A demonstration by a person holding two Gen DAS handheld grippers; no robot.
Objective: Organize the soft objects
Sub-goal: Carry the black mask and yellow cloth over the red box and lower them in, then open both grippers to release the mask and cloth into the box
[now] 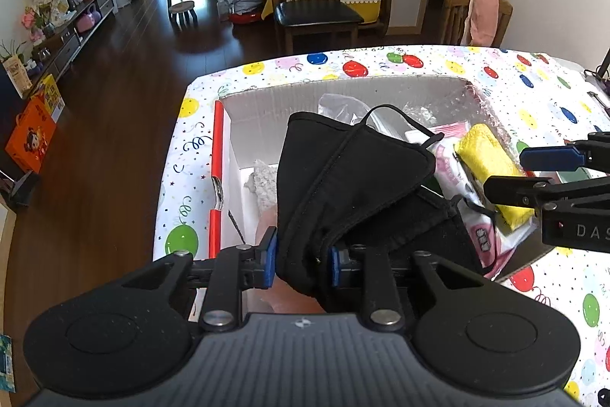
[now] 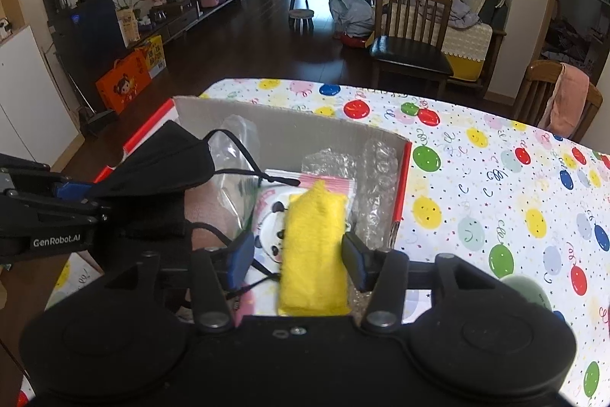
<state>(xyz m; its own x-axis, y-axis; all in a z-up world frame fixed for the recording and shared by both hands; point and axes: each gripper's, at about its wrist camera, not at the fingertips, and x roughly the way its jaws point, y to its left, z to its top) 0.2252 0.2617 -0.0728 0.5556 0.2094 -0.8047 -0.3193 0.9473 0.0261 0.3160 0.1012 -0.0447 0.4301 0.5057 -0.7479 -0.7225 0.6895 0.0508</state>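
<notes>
Fingers of left gripper (image 1: 303, 260) clamped on black face mask (image 1: 350, 170), held above cardboard box (image 1: 267, 102). Right gripper (image 2: 297, 258) fingers apart, straddling yellow cloth (image 2: 314, 250); left pad clear of it, right pad at its edge, no squeeze seen. Cloth lies in box on panda-print tissue pack (image 2: 272, 227), w/ bubble wrap (image 2: 375, 185) beside. Box sits on balloon-print bench (image 2: 495, 178).
</notes>
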